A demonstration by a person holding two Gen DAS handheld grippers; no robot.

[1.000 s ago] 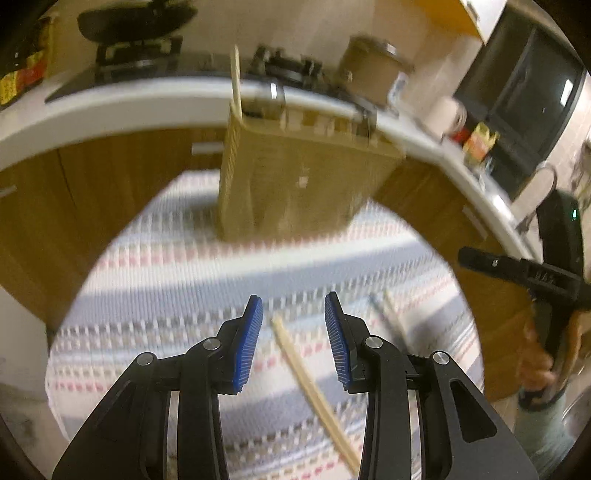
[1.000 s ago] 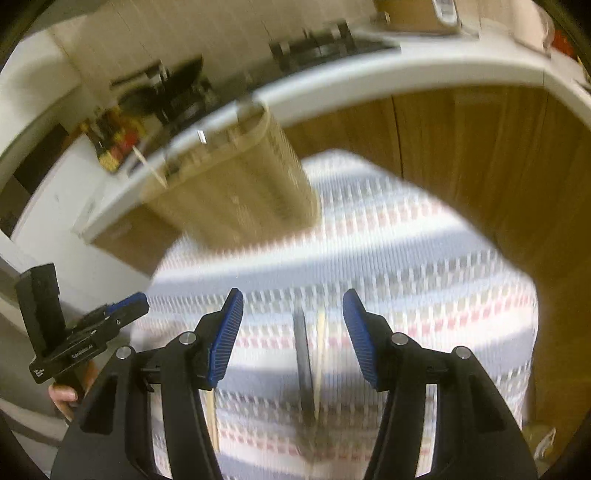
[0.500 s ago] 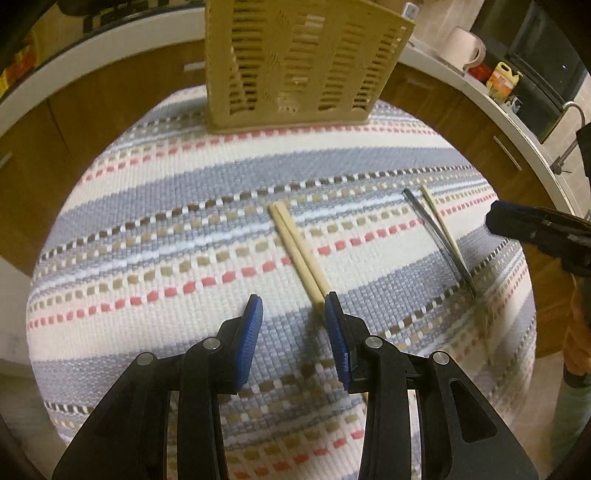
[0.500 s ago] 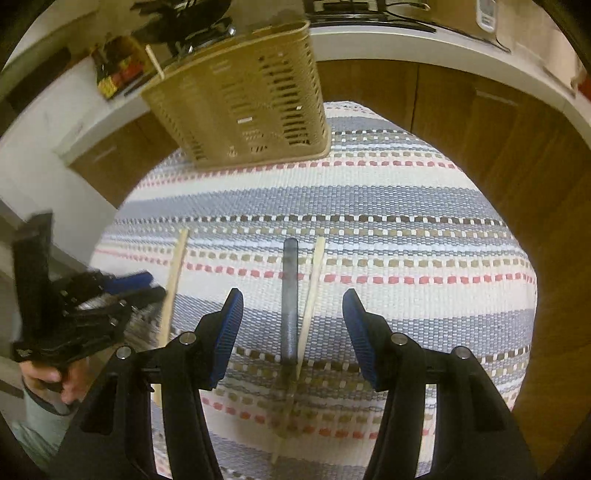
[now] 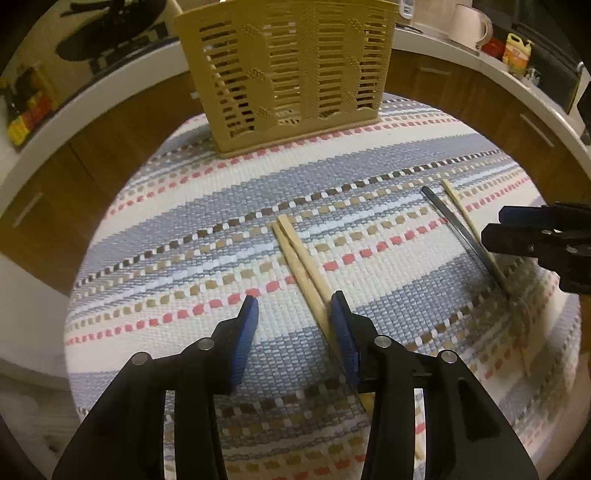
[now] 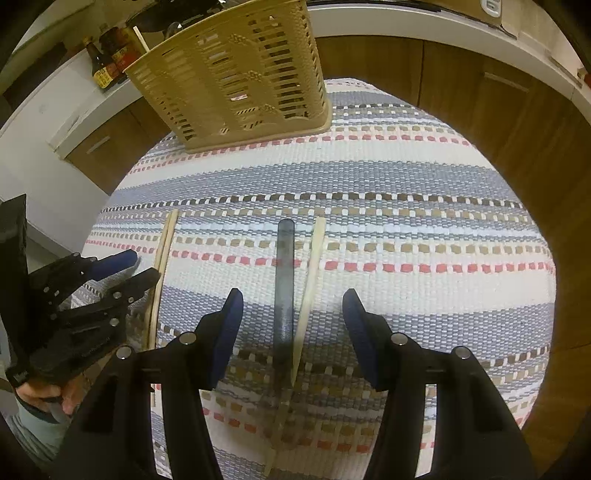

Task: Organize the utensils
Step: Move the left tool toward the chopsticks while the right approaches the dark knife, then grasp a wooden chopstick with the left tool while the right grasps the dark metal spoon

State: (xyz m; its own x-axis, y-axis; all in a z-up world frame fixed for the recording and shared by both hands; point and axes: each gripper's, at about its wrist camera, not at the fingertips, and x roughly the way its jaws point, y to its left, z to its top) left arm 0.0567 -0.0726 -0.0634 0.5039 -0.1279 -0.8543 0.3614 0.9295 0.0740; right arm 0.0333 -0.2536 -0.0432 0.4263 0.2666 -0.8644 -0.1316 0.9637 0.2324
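Nearest, the left hand-held gripper (image 5: 293, 314) has dropped close over the wooden chopsticks (image 5: 299, 258), jaws opening, the pair beside its right pad, ungripped. The right hand-held gripper (image 6: 291, 310), likewise lowered, stands open astride the dark utensil (image 6: 284, 280) and pale chopstick (image 6: 314, 266). Both pickups appear imminent. Beyond, on the striped surface (image 5: 369, 155), the slotted basket (image 5: 284, 70) waits.

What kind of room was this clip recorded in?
Most likely a home kitchen: a white countertop over wooden cabinets curves behind the striped mat, sauce bottles stand on it, and a slatted utensil basket sits on the mat.
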